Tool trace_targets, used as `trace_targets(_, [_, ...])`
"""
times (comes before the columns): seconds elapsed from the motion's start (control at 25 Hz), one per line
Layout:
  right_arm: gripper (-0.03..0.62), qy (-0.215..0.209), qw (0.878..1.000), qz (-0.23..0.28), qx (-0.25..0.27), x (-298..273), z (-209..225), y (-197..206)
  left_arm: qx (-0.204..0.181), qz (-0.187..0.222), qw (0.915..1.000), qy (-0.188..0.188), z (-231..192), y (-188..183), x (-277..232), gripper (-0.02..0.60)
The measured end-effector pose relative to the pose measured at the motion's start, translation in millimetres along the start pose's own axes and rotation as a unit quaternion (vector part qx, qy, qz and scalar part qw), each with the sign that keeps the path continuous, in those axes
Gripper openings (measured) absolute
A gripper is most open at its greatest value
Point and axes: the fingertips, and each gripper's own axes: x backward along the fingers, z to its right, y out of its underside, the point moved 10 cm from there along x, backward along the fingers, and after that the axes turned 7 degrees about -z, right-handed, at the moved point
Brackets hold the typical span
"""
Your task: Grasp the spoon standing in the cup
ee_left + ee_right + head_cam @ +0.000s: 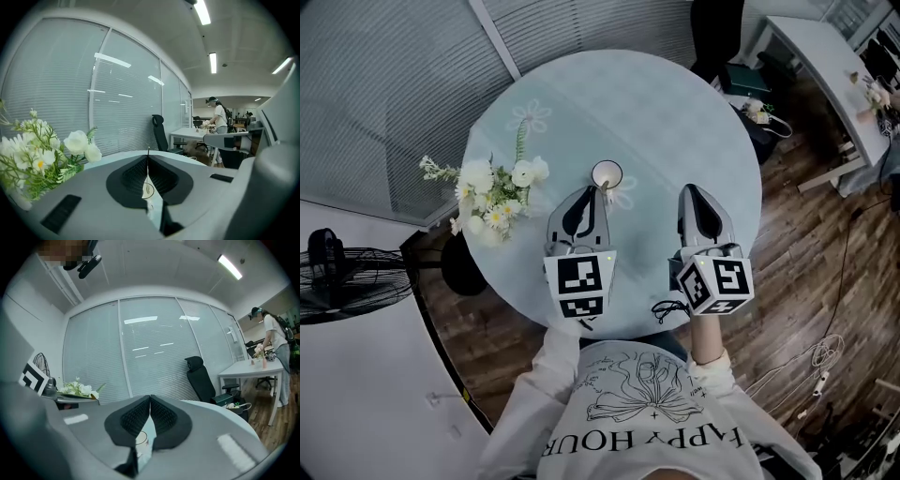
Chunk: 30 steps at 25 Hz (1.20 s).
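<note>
A small white cup [607, 173] stands near the middle of the round pale table [694, 122]. A thin spoon [148, 161] stands upright in it. My left gripper [599, 192] points at the cup from just in front, with its jaws shut and nothing between them. Through the slit under its tips [148, 158] I see the cup [148, 189] a short way ahead. My right gripper [688, 191] hovers to the right of the cup, also shut and empty. In its own view [150, 398] the cup [141, 438] shows through the gap, ahead and to the left.
A bunch of white flowers [492, 199] stands at the table's left edge, close to my left gripper. A fan [337, 277] is on the floor at left. An office chair [161, 131], a white desk [248, 366] and a person [218, 117] are farther off at right.
</note>
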Motion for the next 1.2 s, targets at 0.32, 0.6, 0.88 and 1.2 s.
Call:
trace_targets(0.32, [0.012,0.015,1.000,0.023,0.009,15.4,-10.7,-14.5,-0.007,0.023,0.9996,0.018,2.3,-13.4,15.6,0.011])
trace_targets(0.6, [0.012,0.023,0.999,0.037,0.019,25.6,-23.1,-21.5,-0.008,0.043,0.9986,0.031,0.4,-22.3,29.5,0.012])
trace_targets(0.88, [0.012,0.036,0.998,0.047,0.024,35.8,-31.2,-24.9,-0.009,0.056,0.9975,0.042,-2.6,-27.5,41.1,0.011])
trace_targets(1.2, [0.012,0.045,0.997,0.055,0.032,43.2,-39.4,-30.3,-0.012,0.069,0.9962,0.053,-3.0,-33.8,50.6,0.011])
